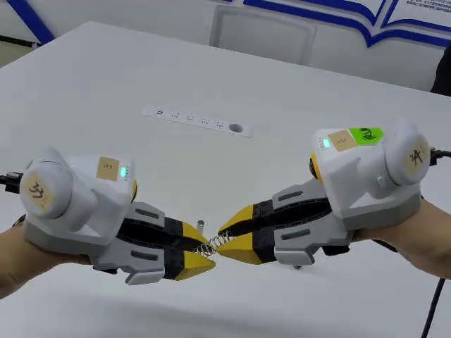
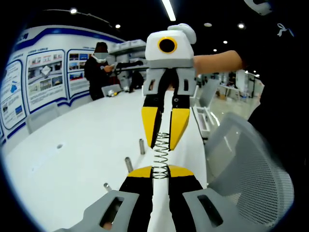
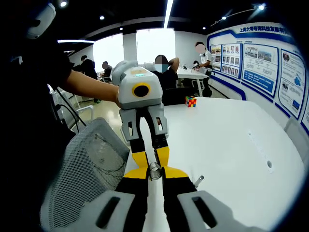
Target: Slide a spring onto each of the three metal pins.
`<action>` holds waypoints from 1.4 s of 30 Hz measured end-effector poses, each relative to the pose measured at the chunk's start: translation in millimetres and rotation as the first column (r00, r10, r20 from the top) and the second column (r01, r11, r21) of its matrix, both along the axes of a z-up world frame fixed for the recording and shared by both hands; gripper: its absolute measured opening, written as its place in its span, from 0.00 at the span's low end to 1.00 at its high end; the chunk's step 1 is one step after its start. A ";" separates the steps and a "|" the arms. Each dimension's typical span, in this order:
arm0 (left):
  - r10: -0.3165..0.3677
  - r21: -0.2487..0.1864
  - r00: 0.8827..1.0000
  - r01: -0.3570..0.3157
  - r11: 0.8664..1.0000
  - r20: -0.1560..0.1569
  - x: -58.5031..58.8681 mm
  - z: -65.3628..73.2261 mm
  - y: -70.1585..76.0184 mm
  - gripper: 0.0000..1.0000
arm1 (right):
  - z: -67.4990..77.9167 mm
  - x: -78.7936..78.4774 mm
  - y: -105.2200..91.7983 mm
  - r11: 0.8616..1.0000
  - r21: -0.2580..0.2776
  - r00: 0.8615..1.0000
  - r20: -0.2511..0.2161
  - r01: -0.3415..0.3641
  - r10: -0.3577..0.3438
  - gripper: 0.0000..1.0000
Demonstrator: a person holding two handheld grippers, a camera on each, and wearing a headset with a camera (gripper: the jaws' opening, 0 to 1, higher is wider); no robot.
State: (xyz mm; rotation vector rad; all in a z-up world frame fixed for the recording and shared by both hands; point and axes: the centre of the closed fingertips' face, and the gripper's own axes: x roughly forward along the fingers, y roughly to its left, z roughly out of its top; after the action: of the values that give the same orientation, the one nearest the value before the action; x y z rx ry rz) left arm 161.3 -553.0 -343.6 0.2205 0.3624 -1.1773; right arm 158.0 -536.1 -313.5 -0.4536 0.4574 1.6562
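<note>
White table [image 1: 106, 84]: bare worktop carrying the pins; both grippers hang above its near part.
Left gripper [image 1: 210, 255]: clenched on one end of the spring, as its own view shows, its yellow tips meeting on the coil.
Right gripper [image 1: 221, 242]: faces the left one tip to tip, jaws standing either side of the spring's other end; whether they pinch it or merely flank it cannot be told.
Metal pins [image 2: 129, 164]: three, upright on the table in a short row. In the head view one pin [image 1: 201, 225] stands just beyond the tips, nearer the left gripper.
Spring [image 1: 213, 244]: off the table, bridging the two sets of tips, on no pin yet.
Governing relation: the spring's long axis runs roughly level from gripper to gripper, while the pins point up. Judged from this, the spring must be tipped on end and brought over the near pin. The left gripper has the shorter reach.
</note>
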 end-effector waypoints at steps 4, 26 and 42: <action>0.001 -0.003 1.000 -0.001 1.000 0.004 0.7 0.9 -0.8 0.10 | 4.7 0.7 3.9 0.999 0.023 0.999 -0.045 0.027 -0.026 0.11; 0.038 0.000 0.999 -0.038 0.999 0.031 6.2 1.5 6.8 0.12 | 10.5 4.7 24.5 0.996 0.061 0.997 -0.052 0.057 -0.054 0.11; 0.241 -0.008 0.970 -0.241 0.970 0.024 27.3 1.5 60.4 0.48 | 16.2 50.4 31.3 0.988 0.041 0.989 0.012 0.147 -0.147 0.11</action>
State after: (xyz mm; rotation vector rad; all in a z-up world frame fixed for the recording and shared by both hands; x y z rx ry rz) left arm 188.6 -492.6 -342.1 0.1808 0.3541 -0.9346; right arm 208.4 -504.8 -297.3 -0.3927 0.4352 1.5163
